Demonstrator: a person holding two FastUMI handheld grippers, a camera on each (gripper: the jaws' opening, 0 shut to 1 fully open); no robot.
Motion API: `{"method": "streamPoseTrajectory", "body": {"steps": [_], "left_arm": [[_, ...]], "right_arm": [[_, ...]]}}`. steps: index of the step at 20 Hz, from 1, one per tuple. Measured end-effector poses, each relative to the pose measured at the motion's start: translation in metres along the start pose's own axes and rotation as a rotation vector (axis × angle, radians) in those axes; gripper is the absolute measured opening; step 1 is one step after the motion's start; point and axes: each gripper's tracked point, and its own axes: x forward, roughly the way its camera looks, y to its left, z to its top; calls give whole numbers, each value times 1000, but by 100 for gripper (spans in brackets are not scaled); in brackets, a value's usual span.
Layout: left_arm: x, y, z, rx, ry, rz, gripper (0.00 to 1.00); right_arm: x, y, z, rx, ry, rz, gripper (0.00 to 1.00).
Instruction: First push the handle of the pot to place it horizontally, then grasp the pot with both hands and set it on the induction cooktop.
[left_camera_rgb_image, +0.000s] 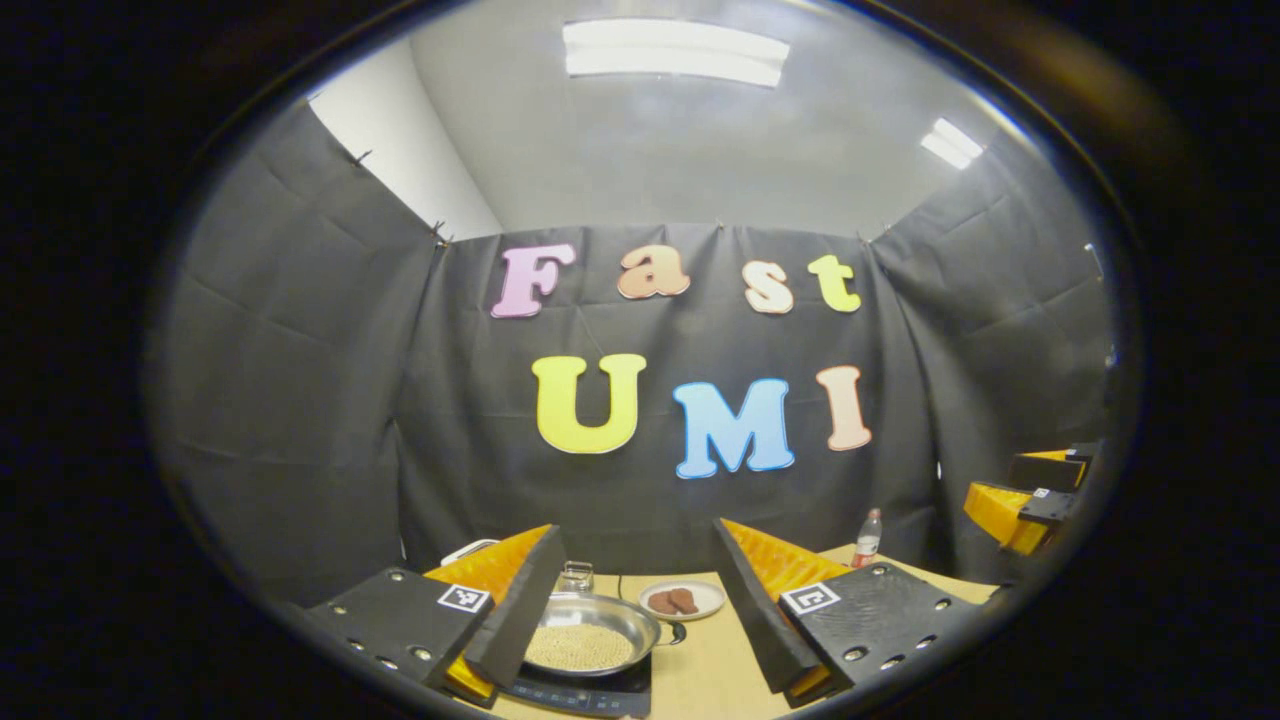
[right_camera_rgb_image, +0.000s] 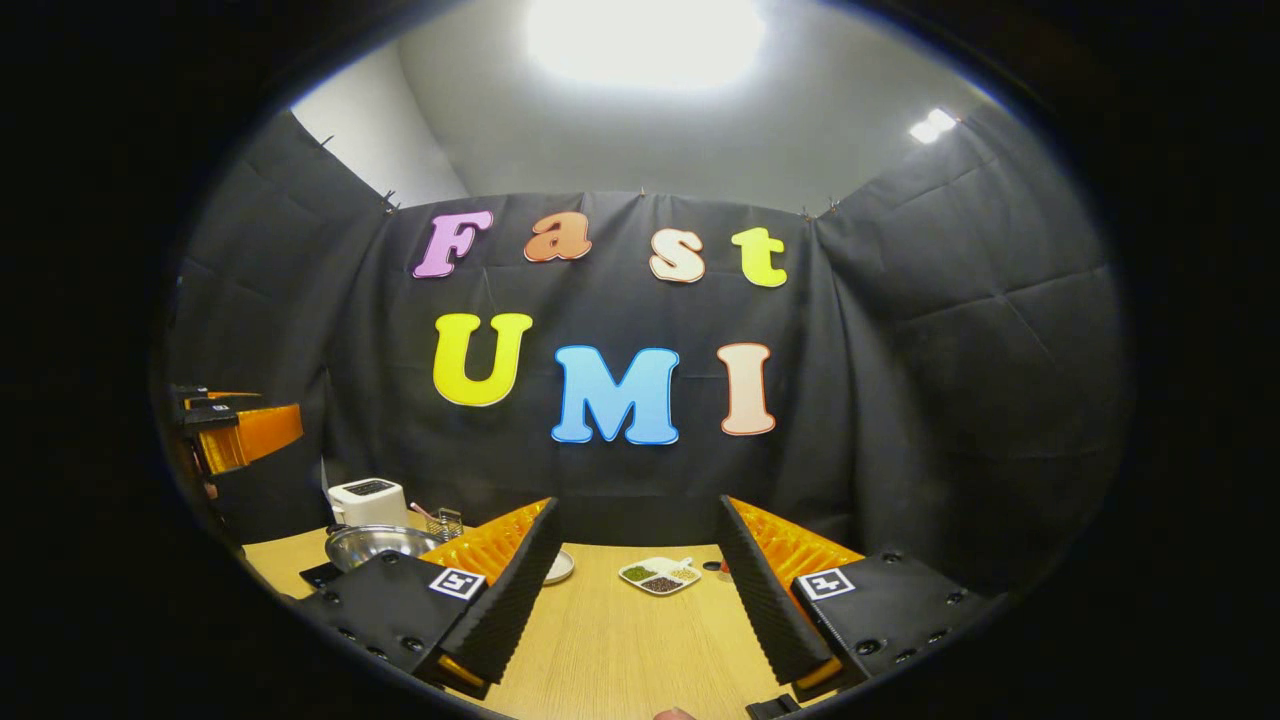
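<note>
While fingers (left_camera_rgb_image: 520, 610) gape | pot (left_camera_rgb_image: 590, 632) lies between, on cooktop (left_camera_rgb_image: 585, 692)

Left tongs (left_camera_rgb_image: 640, 610) — black screwed plates, orange ribbed wedges, square tags, right tongs (right_camera_rgb_image: 635, 590) alike

Black cloth walls (left_camera_rgb_image: 300, 400) close the booth ahead and to both sides of each gripper. Above them rise a white wall (left_camera_rgb_image: 400, 150) and a grey ceiling (left_camera_rgb_image: 680, 150) with bright light panels (left_camera_rgb_image: 675, 50). Below, just ahead, lies a light wooden table (right_camera_rgb_image: 620, 640).
</note>
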Motion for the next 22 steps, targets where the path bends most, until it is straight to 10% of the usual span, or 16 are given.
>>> {"method": "streamPoseTrajectory", "body": {"steps": [22], "left_arm": [[-11,39,-5,8,12,45,87]], "right_arm": [[-4,0,-2,-24,10,-15,98]]}}
